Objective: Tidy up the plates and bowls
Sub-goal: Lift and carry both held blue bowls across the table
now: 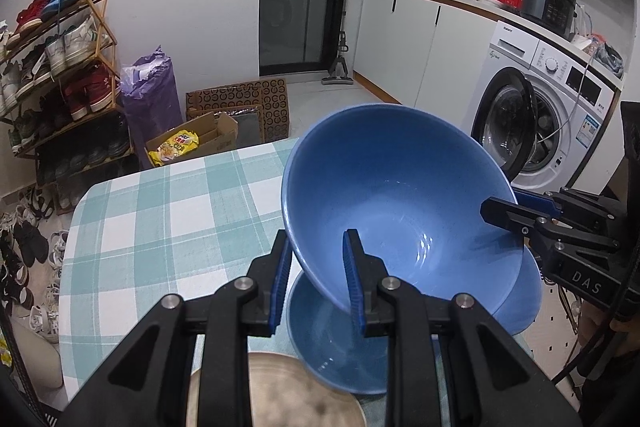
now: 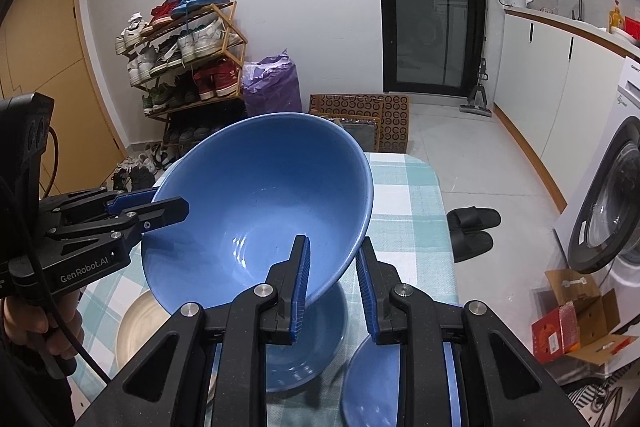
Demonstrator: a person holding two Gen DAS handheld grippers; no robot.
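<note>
A large blue bowl (image 1: 400,187) (image 2: 256,187) hangs tilted above the table, held by its rim from two sides. My left gripper (image 1: 316,279) is shut on the near left part of the rim, and it shows in the right wrist view (image 2: 172,207) clamped on that edge. My right gripper (image 2: 334,283) is shut on the opposite rim, seen from the left wrist as well (image 1: 496,211). Under the lifted bowl a smaller blue bowl (image 1: 332,351) (image 2: 308,347) sits on the table. A blue plate (image 2: 372,387) (image 1: 520,303) lies to its right and a beige dish (image 1: 280,395) (image 2: 140,323) to its left.
The table wears a teal-checked cloth (image 1: 160,227) (image 2: 404,207), with its far edge close ahead. Beyond stand a shoe rack (image 1: 60,67), a purple bag (image 1: 150,95) and cardboard boxes (image 1: 200,143). A washing machine (image 1: 532,123) with its door open is on the right, black slippers (image 2: 472,231) on the floor.
</note>
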